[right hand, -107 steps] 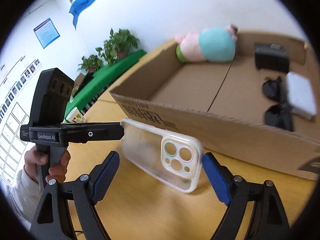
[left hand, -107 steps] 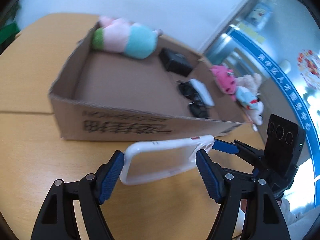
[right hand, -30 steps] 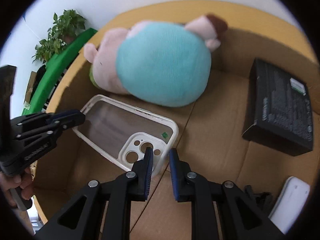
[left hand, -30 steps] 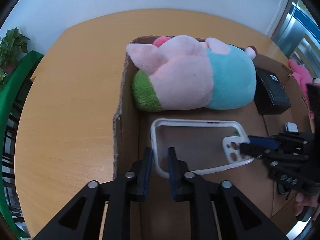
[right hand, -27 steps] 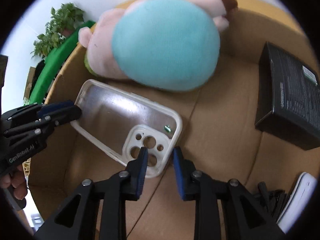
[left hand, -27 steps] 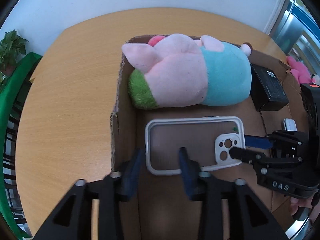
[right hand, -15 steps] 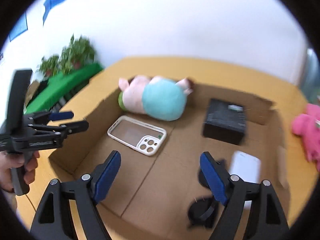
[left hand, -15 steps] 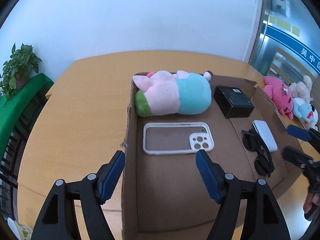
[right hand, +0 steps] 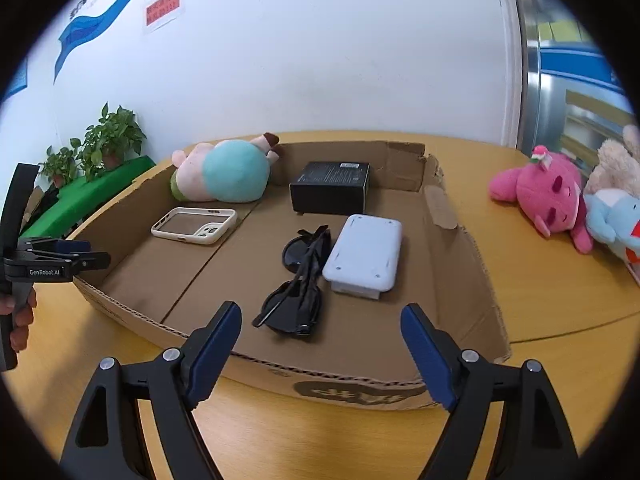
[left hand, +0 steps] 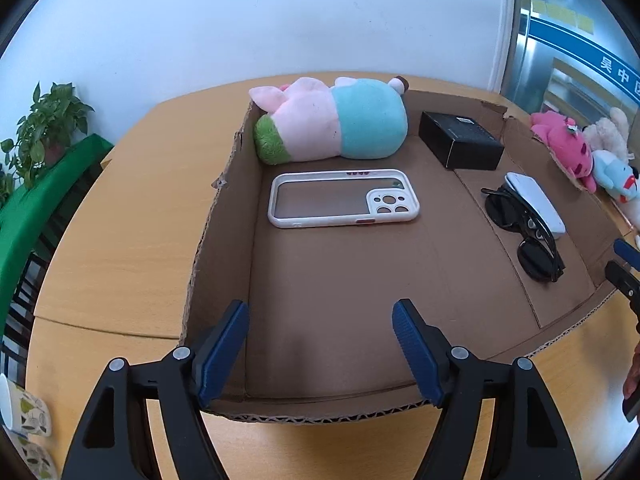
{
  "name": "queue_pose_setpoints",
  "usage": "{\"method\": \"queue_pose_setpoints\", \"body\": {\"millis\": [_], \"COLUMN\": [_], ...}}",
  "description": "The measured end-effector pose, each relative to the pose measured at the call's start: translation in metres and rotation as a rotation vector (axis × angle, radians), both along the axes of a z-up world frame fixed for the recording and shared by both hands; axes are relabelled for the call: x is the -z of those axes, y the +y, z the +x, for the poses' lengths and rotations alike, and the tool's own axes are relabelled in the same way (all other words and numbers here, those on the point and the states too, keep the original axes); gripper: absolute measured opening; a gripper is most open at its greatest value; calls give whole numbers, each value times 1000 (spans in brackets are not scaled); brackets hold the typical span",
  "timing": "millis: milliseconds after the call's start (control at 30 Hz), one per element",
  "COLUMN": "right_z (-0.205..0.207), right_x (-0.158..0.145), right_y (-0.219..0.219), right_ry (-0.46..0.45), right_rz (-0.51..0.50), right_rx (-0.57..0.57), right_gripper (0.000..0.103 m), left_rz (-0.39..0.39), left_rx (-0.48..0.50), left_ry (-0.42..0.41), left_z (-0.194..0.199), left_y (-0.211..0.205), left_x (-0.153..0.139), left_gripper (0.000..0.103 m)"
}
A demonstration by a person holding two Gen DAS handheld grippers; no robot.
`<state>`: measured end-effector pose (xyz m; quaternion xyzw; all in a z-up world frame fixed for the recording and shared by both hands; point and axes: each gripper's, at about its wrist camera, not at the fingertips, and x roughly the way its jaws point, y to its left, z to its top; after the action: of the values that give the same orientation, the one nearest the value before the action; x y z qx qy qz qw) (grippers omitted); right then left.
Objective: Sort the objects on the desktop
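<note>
A white phone case point(left hand: 344, 198) lies flat in the shallow cardboard box point(left hand: 224, 240), next to a pink and teal plush pig point(left hand: 332, 124); the case also shows in the right wrist view point(right hand: 194, 225). A black box point(left hand: 460, 140), black sunglasses point(right hand: 300, 280) and a white flat device point(right hand: 364, 258) lie in the box too. My left gripper point(left hand: 320, 350) is open and empty above the box's near edge. My right gripper point(right hand: 322, 350) is open and empty over the box's front wall.
Pink, beige and blue plush toys point(right hand: 560, 196) lie on the wooden table to the right of the box. A patterned cup point(left hand: 24, 412) stands at the table's left edge. Green plants point(right hand: 100, 140) stand beyond the table's far left.
Both grippers let go of the phone case, opened wide and drew back up out of the box. The case now lies flat by the plush pig.
</note>
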<state>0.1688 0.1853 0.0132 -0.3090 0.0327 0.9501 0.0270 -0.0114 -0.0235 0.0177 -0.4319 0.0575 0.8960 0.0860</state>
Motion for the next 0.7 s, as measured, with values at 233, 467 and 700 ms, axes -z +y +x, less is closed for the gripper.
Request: {"method": "queue_pose_setpoints", "body": {"millis": [233, 467, 700], "right_z": [1, -2, -10], "right_x": [0, 3, 11], "right_y": [25, -4, -16], "right_ry": [-2, 58, 110], "right_rz": [1, 27, 36], "right_rx": [37, 27, 70], "right_gripper": [82, 84, 103], "left_rz": [74, 72, 40], "left_rx": [-30, -49, -76], "left_ry": [56, 293, 377], "left_z": [0, 32, 35], "left_y": [-6, 12, 27], "left_x": [-12, -25, -1], "left_gripper": [74, 100, 102]}}
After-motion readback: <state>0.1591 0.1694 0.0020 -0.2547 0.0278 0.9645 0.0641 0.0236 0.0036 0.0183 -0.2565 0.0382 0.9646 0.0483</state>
